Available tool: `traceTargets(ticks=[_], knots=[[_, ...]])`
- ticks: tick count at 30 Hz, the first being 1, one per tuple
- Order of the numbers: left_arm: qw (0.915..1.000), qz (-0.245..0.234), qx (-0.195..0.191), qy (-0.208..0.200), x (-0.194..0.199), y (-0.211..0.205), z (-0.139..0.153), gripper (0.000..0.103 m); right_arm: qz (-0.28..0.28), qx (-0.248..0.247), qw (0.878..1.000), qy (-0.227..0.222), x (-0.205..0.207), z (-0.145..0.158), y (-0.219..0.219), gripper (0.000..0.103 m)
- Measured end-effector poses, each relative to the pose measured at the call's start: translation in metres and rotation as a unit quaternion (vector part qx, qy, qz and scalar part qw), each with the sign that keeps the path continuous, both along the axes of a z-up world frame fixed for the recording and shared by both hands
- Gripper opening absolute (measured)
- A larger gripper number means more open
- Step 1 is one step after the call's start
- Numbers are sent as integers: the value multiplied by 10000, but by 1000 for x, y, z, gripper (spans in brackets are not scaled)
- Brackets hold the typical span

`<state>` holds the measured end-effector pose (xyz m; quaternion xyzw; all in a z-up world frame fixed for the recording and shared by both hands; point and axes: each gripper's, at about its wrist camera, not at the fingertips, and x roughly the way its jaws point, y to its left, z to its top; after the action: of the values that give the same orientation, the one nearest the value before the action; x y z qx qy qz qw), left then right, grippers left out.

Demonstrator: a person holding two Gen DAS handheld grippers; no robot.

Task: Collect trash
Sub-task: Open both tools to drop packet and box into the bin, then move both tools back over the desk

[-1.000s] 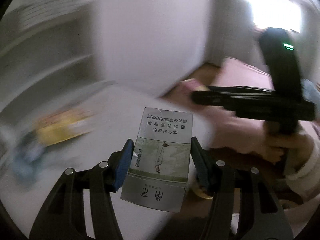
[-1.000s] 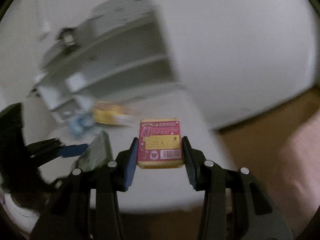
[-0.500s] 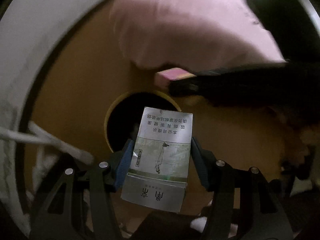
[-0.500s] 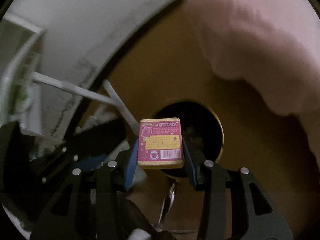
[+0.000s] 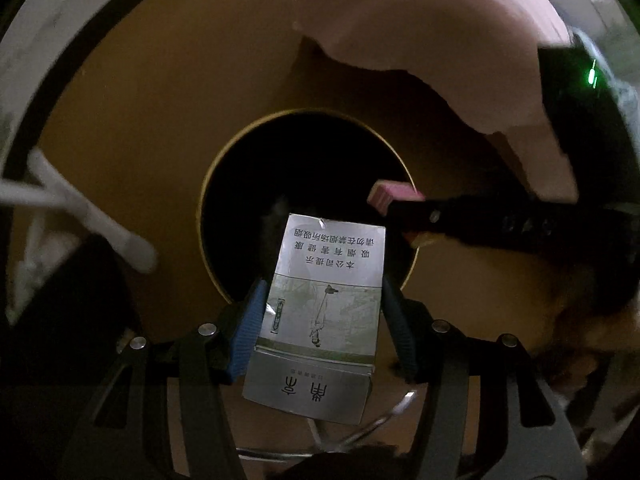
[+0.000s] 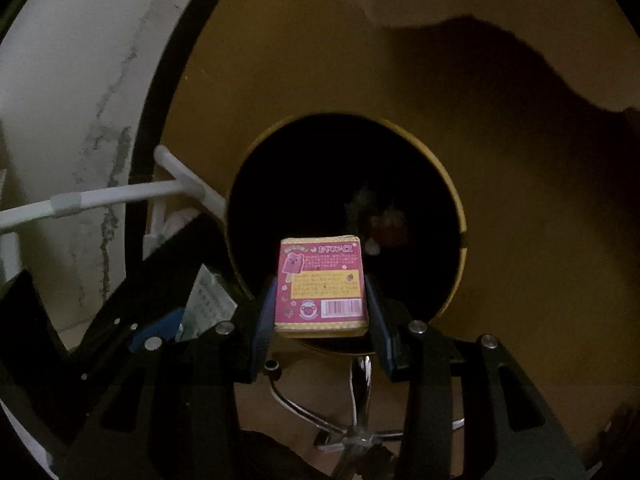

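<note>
My left gripper (image 5: 322, 320) is shut on a silver-grey cigarette pack (image 5: 320, 312) with green artwork, held over the near edge of a round, dark trash bin (image 5: 208, 184) with a yellow rim. My right gripper (image 6: 320, 308) is shut on a small pink snack box (image 6: 322, 284), hanging above the near rim of the same bin (image 6: 456, 200). In the left wrist view the right gripper's black fingers (image 5: 480, 218) reach in from the right, with the pink box (image 5: 390, 194) at their tip over the bin's mouth. The cigarette pack (image 6: 210, 300) shows at the left in the right wrist view.
The bin stands on a brown floor (image 5: 140, 112). A white pipe frame (image 6: 120, 196) and a white wall (image 6: 72, 92) lie to the left. A pink sleeve (image 5: 420, 28) fills the upper right. Chrome chair legs (image 6: 356, 420) show below the bin.
Both grippers have swung from facing a white table and shelves to pointing down at the floor. They have dropped closer to the bin, which now looks larger. Both packs stay gripped.
</note>
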<state>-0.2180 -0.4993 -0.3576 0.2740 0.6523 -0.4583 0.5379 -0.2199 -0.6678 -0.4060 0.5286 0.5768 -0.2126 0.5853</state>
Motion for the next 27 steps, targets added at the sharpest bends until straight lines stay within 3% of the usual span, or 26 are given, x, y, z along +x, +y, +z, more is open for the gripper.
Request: traceTargets(ticks=[4, 6, 7, 8, 11, 13, 14, 15, 17, 19, 21, 22, 23, 25, 27], knots=[[9998, 90, -82, 130, 6, -5, 0, 57, -213, 126, 9996, -109, 3, -7, -1, 43], [9995, 41, -284, 90, 1, -10, 11, 60, -396, 86, 9989, -238, -1, -2, -5, 59], [9993, 14, -359, 86, 2, -10, 14, 77, -502, -22, 9984, -257, -6, 3, -10, 81], [9988, 7, -477, 62, 0, -10, 21, 95, -581, -166, 9978, -274, -10, 9, -14, 88], [9946, -71, -1033, -27, -7, -7, 54, 96, -788, -808, 9934, -218, -27, 44, -32, 88], [9915, -127, -1295, -84, -13, -5, 76, 96, -1077, -1578, 9815, -153, -46, 84, -47, 88], [9870, -167, -1579, -250, -17, -1, 99, 96, -1203, -1978, 9728, -113, -54, 106, -51, 88], [9827, -192, -1795, -414, -21, 1, 115, 96, -1384, -2629, 9548, -80, -64, 141, -55, 88], [9648, -247, -2398, -1052, -33, 9, 164, 96, -1570, -3332, 9294, -246, -74, 191, -55, 88], [9241, -266, -3153, -2144, -48, 40, 226, 96, -1853, -4007, 8939, -770, -84, 255, -45, 91], [8900, -197, -3665, -2704, -55, 71, 270, 96, -1995, -4688, 8497, -1361, -84, 308, -23, 97], [8769, -75, -3869, -2851, -53, 88, 289, 96, -1935, -5055, 8241, -1673, -78, 335, -7, 97], [8636, 102, -4096, -2938, -46, 110, 310, 96, -1744, -5309, 8067, -1923, -67, 355, 9, 97], [8513, 391, -4249, -3054, -31, 138, 332, 96, -1221, -5597, 7903, -2173, -35, 377, 37, 97], [8408, 779, -4230, -3288, -6, 167, 351, 96, -648, -5709, 7852, -2311, 3, 389, 63, 97]])
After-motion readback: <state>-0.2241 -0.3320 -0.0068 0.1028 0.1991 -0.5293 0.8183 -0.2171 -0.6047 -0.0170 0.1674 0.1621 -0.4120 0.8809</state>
